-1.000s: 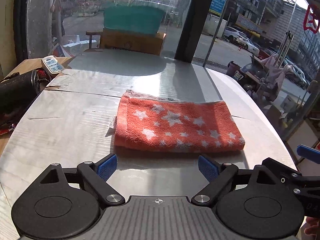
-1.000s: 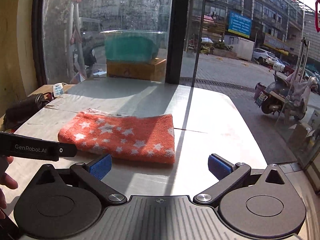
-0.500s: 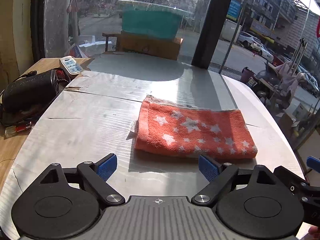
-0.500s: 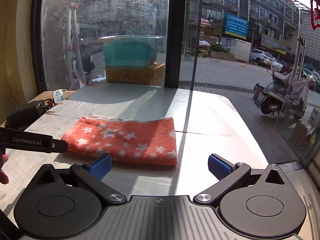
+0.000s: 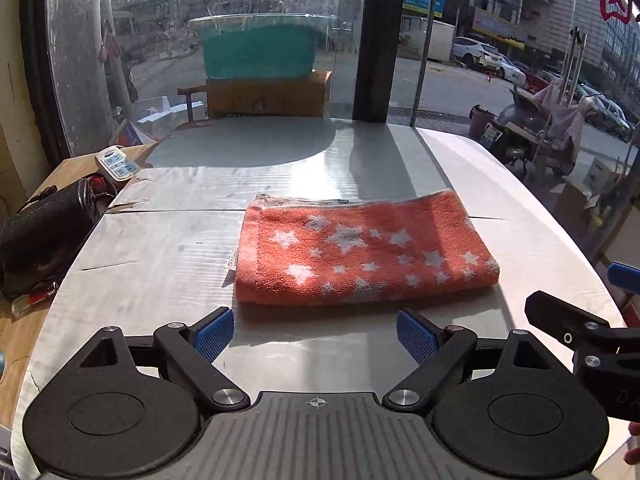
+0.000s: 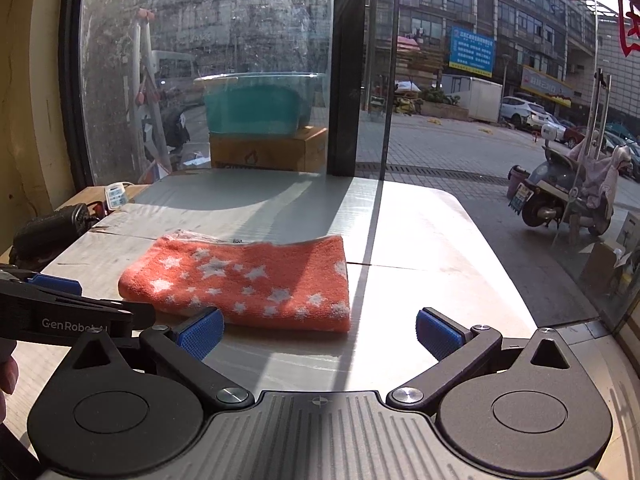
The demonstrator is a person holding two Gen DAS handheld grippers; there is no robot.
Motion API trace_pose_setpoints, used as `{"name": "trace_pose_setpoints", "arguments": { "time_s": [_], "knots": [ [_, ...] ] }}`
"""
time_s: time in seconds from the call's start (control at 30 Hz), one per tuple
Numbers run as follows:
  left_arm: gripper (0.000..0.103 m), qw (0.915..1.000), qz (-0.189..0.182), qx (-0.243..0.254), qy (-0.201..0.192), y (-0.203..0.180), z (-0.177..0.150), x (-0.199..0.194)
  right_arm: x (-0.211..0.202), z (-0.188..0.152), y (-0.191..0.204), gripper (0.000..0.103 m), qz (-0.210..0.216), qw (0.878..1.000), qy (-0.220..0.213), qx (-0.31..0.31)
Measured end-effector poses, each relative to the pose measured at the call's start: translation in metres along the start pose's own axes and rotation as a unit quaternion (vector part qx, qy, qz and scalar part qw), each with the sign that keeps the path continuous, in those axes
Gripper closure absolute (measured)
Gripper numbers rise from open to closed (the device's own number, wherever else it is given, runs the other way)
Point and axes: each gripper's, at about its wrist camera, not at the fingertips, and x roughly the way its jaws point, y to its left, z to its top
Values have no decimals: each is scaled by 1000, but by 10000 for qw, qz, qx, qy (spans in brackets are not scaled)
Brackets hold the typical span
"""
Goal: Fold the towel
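An orange towel with white stars point(image 5: 360, 252) lies folded into a thick rectangle on the pale table point(image 5: 168, 248); the right wrist view shows the same towel point(image 6: 244, 280) left of centre. My left gripper point(image 5: 314, 336) hangs open just short of the towel's near edge, nothing between its blue pads. My right gripper point(image 6: 316, 334) is open too, in front of the towel's near right corner, and holds nothing. Each gripper's black arm shows at the edge of the other's view.
A black bag point(image 5: 40, 232), a white power strip point(image 5: 118, 162) and a small red tool point(image 5: 32, 300) sit at the table's left side. A teal tub point(image 5: 260, 50) on a cardboard box point(image 5: 268, 98) stands behind the glass window. The table's right edge curves off near the glass.
The left gripper has shifted and rolled a little, so the towel now sits more squarely ahead of it. The right gripper and the towel have stayed put.
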Motion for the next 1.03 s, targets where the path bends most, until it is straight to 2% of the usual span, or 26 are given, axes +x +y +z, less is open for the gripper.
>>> {"name": "trace_pose_setpoints", "arguments": {
  "time_s": [0.17, 0.37, 0.5, 0.7, 0.9, 1.03],
  "knots": [
    [14, 9997, -239, -101, 37, 2, -1, -1, -2, 1, 0, 0, -40, 10000, -11, 29],
    [14, 9995, -240, -137, 151, 1, -1, 1, -2, 2, 7, 0, -5, 10000, 38, -50],
    [14, 9993, -277, -260, 58, 6, 0, -3, -1, 2, 8, 0, -9, 10000, 44, -41],
    [14, 9996, -221, -159, 64, 1, 3, -3, 1, 1, 8, 0, -21, 10000, 70, -44],
    [14, 9999, -138, -7, -89, -5, 1, -5, 4, 0, 7, 0, -58, 9999, 131, -45],
    [14, 9998, -203, -33, -39, -4, 2, -2, 5, 1, 6, 0, -98, 9999, 124, -28]
  ]
}}
